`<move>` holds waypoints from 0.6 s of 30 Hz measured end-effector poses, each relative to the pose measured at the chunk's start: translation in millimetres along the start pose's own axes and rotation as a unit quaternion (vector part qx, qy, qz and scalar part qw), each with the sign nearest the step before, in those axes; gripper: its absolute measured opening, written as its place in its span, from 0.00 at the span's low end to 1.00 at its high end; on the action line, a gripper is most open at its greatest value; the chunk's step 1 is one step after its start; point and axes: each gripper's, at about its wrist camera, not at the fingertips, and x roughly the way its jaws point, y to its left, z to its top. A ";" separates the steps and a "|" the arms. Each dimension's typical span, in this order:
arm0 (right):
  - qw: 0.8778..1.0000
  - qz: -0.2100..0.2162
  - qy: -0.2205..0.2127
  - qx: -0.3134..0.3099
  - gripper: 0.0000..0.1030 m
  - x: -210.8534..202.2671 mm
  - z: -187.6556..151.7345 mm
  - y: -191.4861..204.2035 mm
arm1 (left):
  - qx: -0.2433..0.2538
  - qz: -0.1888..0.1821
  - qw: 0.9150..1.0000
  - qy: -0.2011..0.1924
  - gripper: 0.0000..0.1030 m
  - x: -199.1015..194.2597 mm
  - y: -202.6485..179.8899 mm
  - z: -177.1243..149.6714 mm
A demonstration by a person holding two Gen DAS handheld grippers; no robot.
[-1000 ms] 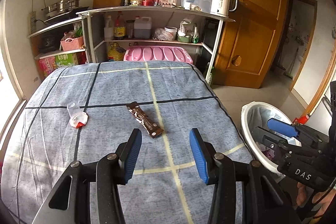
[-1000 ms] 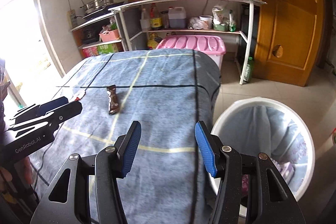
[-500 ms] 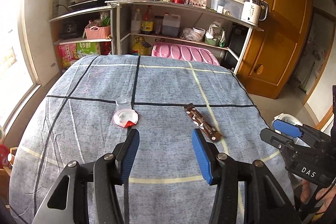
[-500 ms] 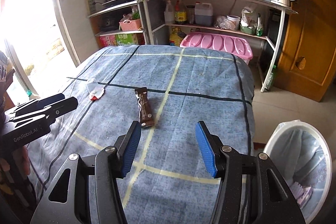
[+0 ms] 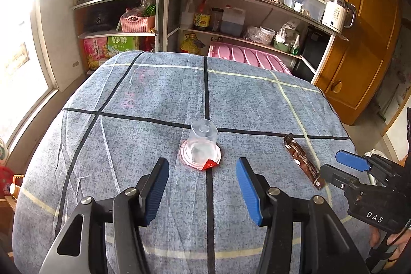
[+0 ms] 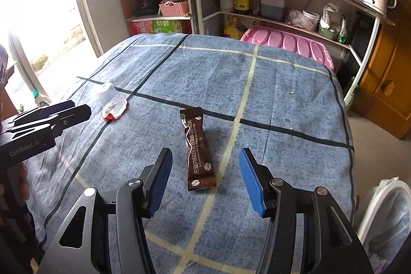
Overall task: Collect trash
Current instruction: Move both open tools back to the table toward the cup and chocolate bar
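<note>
On the desk (image 5: 154, 99), a clear plastic cup (image 5: 201, 145) lies just ahead of the left tool (image 5: 203, 171), which is wide apart. The brown coffee packet (image 6: 196, 148) lies just ahead of the right tool (image 6: 205, 166), also wide apart. Both hold nothing.

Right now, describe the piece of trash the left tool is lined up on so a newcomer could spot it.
On the blue checked tablecloth, look just ahead of the open left tool, where two black stripes cross. The clear plastic cup stands upside down there with a peeled red-and-white lid under it; unlike the flat brown sachet, it is see-through and upright.
</note>
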 end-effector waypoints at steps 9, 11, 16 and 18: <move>0.999 -0.001 0.028 -0.021 0.53 30.2 8.4 9.4 | 0.006 0.002 1.000 0.007 0.53 29.4 -1.0 13.4; 0.999 -0.006 0.038 -0.021 0.53 36.5 10.0 8.4 | 0.005 -0.004 1.000 0.012 0.53 35.5 -1.0 14.5; 0.999 -0.008 0.045 -0.018 0.53 44.5 13.2 5.8 | 0.003 0.006 1.000 0.013 0.53 46.3 -1.3 17.9; 0.999 -0.007 0.043 -0.014 0.53 44.2 13.4 4.7 | 0.010 0.006 1.000 0.012 0.51 49.9 -3.3 18.8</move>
